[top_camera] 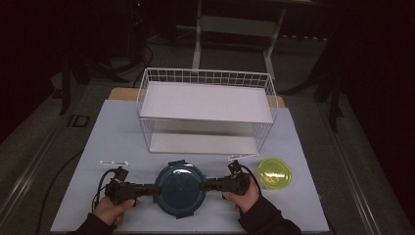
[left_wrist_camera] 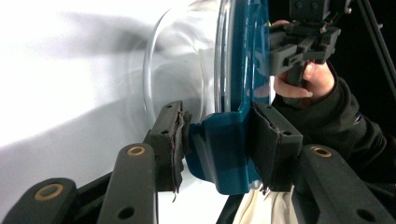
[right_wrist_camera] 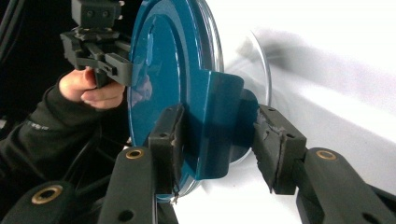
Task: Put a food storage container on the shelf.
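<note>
A round glass container with a dark teal lid sits near the table's front edge. My left gripper holds the lid's left side clip, with both pads pressed against it. My right gripper grips the opposite clip from the right. In the left gripper view the clear glass bowl lies under the lid, and the other hand's gripper is beyond it. The right gripper view has the teal lid edge-on, with the other hand's gripper behind.
A white two-shelf wire rack stands at the back of the white table mat. A yellow-green round dish lies just right of my right hand. A small white strip lies at the front left.
</note>
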Available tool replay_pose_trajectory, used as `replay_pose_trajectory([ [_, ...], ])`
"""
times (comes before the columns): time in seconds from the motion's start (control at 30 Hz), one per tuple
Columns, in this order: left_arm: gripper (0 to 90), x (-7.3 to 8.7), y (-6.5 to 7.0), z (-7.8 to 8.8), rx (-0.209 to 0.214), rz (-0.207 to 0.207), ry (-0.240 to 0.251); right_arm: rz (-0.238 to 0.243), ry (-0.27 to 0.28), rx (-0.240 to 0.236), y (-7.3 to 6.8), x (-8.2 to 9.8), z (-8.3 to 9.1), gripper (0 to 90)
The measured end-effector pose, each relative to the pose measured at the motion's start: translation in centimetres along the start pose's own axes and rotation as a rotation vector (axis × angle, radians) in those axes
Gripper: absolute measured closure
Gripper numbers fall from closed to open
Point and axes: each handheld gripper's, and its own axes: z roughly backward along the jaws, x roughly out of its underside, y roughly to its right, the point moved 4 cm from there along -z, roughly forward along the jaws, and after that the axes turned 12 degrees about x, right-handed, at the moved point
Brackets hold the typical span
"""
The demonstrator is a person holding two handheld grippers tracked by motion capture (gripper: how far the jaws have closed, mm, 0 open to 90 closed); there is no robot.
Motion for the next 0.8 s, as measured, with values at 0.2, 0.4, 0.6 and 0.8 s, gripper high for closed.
replay_pose_trajectory([
  [0.2, 56.9, 0.0, 0.7, -0.2, -0.018, -0.003, 0.007, -0.027, 0.003, 0.015, -0.1, 0.2, 0.3, 55.5],
  [0.4, 57.1, -0.2, 1.2, -0.4, -0.026, -0.004, 0.022, -0.031, 0.013, 0.032, -0.2, 0.0, 0.7, 55.8],
  [0.6, 57.2, -1.5, 2.4, -0.3, -0.023, -0.028, 0.038, -0.01, 0.037, 0.036, -0.9, -0.9, 1.8, 56.0],
  [0.8, 57.1, -2.8, 3.8, -0.3, -0.02, -0.052, 0.061, -0.008, 0.062, 0.035, -1.5, -2.0, 3.2, 56.0],
])
